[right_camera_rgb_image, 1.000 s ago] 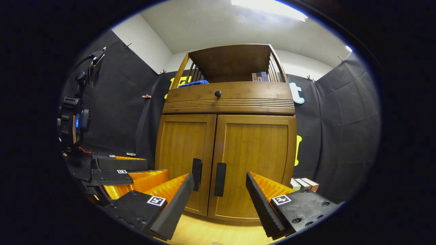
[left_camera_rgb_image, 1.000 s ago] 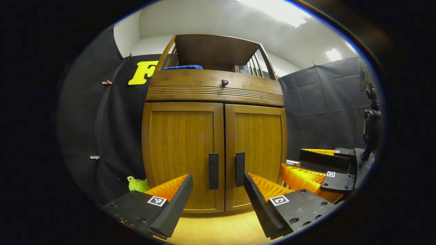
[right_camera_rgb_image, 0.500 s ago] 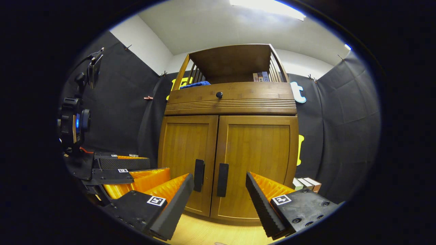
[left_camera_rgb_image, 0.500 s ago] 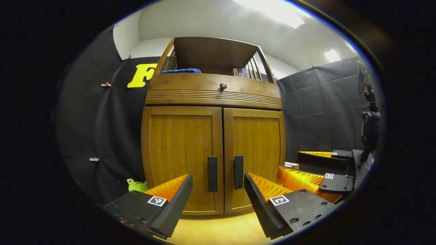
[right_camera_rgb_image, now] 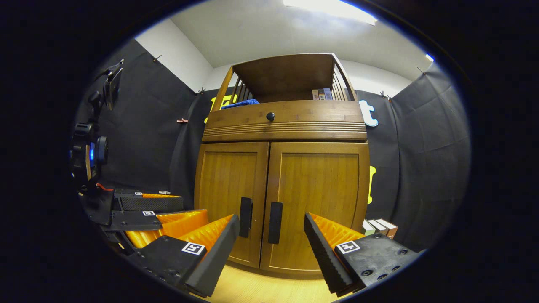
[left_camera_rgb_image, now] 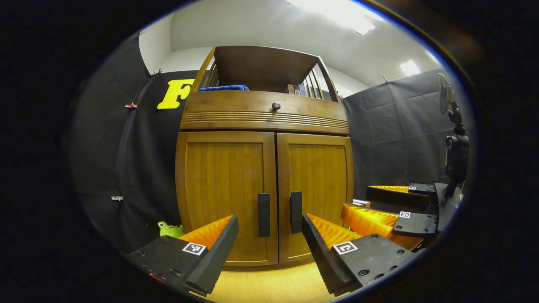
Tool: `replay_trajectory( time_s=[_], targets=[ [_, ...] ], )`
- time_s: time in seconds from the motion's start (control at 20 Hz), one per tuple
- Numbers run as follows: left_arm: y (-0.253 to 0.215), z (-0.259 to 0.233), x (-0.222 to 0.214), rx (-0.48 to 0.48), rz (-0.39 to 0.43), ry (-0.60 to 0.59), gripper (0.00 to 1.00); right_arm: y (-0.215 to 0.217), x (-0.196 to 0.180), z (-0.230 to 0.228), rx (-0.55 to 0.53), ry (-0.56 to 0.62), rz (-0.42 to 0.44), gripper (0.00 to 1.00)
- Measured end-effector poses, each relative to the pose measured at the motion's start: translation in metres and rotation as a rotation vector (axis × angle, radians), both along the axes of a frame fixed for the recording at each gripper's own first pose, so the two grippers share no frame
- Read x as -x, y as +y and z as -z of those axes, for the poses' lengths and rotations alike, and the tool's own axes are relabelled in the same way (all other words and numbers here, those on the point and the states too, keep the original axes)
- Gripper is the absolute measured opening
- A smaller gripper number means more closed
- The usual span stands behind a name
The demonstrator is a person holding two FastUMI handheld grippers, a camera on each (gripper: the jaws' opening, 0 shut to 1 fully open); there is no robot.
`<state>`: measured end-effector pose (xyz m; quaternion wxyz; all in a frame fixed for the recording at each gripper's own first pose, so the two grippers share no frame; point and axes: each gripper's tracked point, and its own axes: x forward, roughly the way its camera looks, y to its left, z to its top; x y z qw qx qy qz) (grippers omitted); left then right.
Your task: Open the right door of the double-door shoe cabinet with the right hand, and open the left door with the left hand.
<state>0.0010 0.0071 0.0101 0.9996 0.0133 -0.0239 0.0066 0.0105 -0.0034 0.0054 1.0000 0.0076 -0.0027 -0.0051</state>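
- Left gripper view: The left gripper (left_camera_rgb_image: pixel 269 248) hung before the cabinet (left_camera_rgb_image: pixel 265 113), its jaws wide apart and empty. Both doors were shut. The left door (left_camera_rgb_image: pixel 225 193) lay at 11 o'clock from the jaws and its handle (left_camera_rgb_image: pixel 264 214) stood at 12, just left of the centre seam and apart from both fingers. The right handle (left_camera_rgb_image: pixel 296 212) stood just beside it across the seam.
- To do the step well, I judged this gripper should close in on the left handle alone, clamp it across its width, then pull in an arc about the outer hinge.
- The right gripper (left_camera_rgb_image: pixel 379 206) sat at 3 o'clock, jaws apart. A green toy (left_camera_rgb_image: pixel 169 229) lay on the floor (left_camera_rgb_image: pixel 269 286) at 9, near the cabinet's left corner; a door swung fully wide might reach it.
- Right gripper view: The right gripper (right_camera_rgb_image: pixel 271 248) had its jaws apart, empty, with the right handle (right_camera_rgb_image: pixel 275 216) at 12 and the right door (right_camera_rgb_image: pixel 316 202) at 1.
- The left gripper (right_camera_rgb_image: pixel 160 214) sat at 9 o'clock. Boxes (right_camera_rgb_image: pixel 377 227) rested on the floor at 3, near the right door's swing. A knob (right_camera_rgb_image: pixel 270 115) and blue cloth (right_camera_rgb_image: pixel 240 102) lay above, out of the way.
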Motion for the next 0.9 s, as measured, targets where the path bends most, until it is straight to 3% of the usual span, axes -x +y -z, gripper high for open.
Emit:
replay_trajectory(
  time_s=[0.4,0.9],
  targets=[
    [0.013,0.001,0.01,-0.001,-0.014,-0.002,0.94,0.01,-0.029,0.003,-0.016,0.0,-0.014,0.97],
    [0.033,-0.002,0.033,0.012,-0.059,-0.008,0.94,0.006,-0.121,0.063,-0.011,0.08,0.035,0.96]
  ],
)
